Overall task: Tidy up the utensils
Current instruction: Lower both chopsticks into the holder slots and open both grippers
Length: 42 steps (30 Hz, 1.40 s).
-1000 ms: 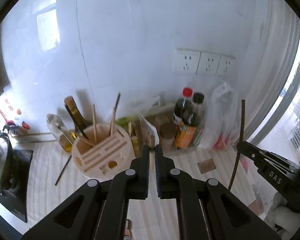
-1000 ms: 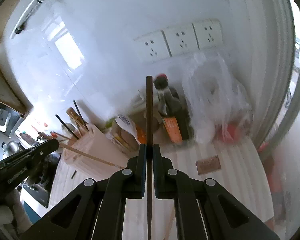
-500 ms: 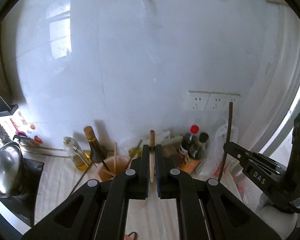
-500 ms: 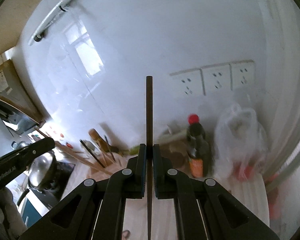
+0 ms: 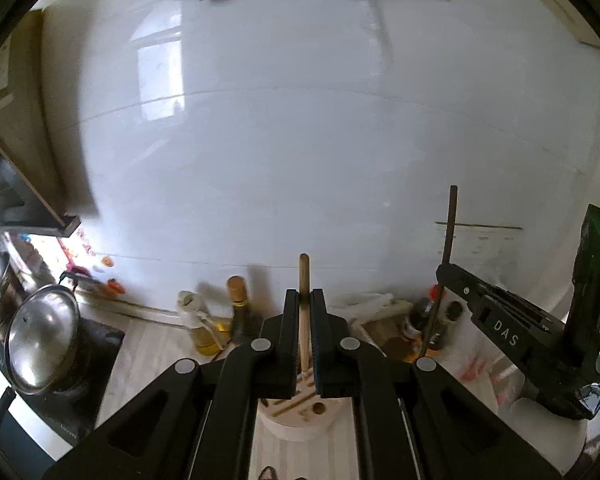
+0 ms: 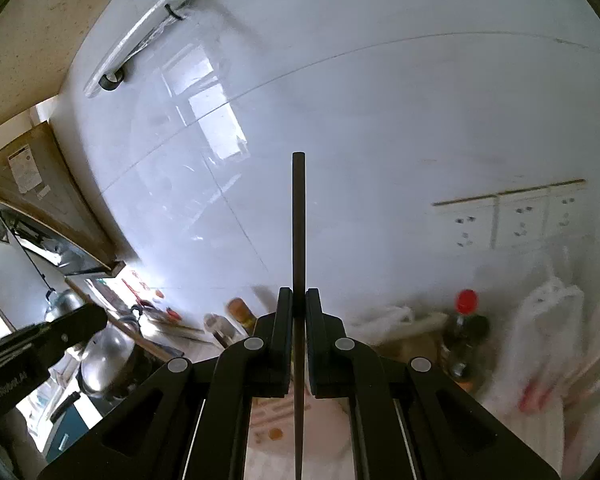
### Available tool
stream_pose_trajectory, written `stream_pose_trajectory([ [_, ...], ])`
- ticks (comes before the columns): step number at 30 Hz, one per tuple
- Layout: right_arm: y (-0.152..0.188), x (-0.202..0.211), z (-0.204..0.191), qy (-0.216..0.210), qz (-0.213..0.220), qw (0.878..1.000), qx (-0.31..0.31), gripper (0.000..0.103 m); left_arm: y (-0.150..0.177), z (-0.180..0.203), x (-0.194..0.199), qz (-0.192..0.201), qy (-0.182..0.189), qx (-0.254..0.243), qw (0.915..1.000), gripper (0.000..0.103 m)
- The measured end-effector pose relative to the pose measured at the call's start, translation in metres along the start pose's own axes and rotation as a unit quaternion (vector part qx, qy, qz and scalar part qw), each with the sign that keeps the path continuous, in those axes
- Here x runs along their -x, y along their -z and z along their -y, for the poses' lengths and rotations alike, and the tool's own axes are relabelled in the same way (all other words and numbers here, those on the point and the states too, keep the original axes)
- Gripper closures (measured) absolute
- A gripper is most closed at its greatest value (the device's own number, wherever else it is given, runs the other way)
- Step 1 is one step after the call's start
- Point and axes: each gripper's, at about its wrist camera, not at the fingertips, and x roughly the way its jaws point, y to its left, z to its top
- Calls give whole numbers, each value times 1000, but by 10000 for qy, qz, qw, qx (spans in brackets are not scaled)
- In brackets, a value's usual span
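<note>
While both hands are hovering above the surface (image 5: pixel 148 344), the left tongs (image 5: pixel 305 320) are clamping a light wooden chopstick (image 5: pixel 303 280), and the right tongs (image 6: pixel 299 320) are clamping a dark chopstick (image 6: pixel 298 216). Each stick is running lengthwise between its fingers, upper end rising past the tips toward the white tiled wall (image 5: pixel 300 140), lower end pointing down. The round wooden utensil holder (image 5: pixel 300 420) is sitting directly beneath the left tongs, its slots and holes showing between the fingers, and the light stick's lower end appears to be standing at or just over one slot; whether it is already touching cannot be told. The same holder is also showing below the right tongs, under the dark stick. In the left view, the right tongs are sitting off to the right, so the left hand is judged the nearer to a slot.

Oil bottles (image 5: pixel 204 328), a dark bottle (image 5: pixel 238 308) and a red-capped sauce bottle (image 6: pixel 466 332) are standing behind the holder against the wall, with a white plastic bag (image 6: pixel 540 340) to the right and a steel pot (image 5: pixel 44 336) well off to the left. Nothing is seen blocking a straight drop, though the two sticks are near enough that lowering both together could make them cross.
</note>
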Motion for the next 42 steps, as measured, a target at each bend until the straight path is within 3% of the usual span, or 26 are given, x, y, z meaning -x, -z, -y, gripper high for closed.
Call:
stream_pose_trajectory([
  [9, 14, -64, -26, -205, 298, 9993, 96, 97, -1, -38, -40, -281, -250, 372, 9986, 100],
  [20, 21, -116, -39, -322, 511, 9980, 208, 97, -5, -52, -68, -451, -267, 605, 9968, 100],
  [32, 43, -130, -53, -414, 753, 9941, 664, 97, 6, -56, -84, -584, -185, 670, 9959, 100],
  [42, 63, -129, -49, -429, 393, 9948, 831, 96, 27, -56, -91, -888, -18, 767, 9931, 98],
])
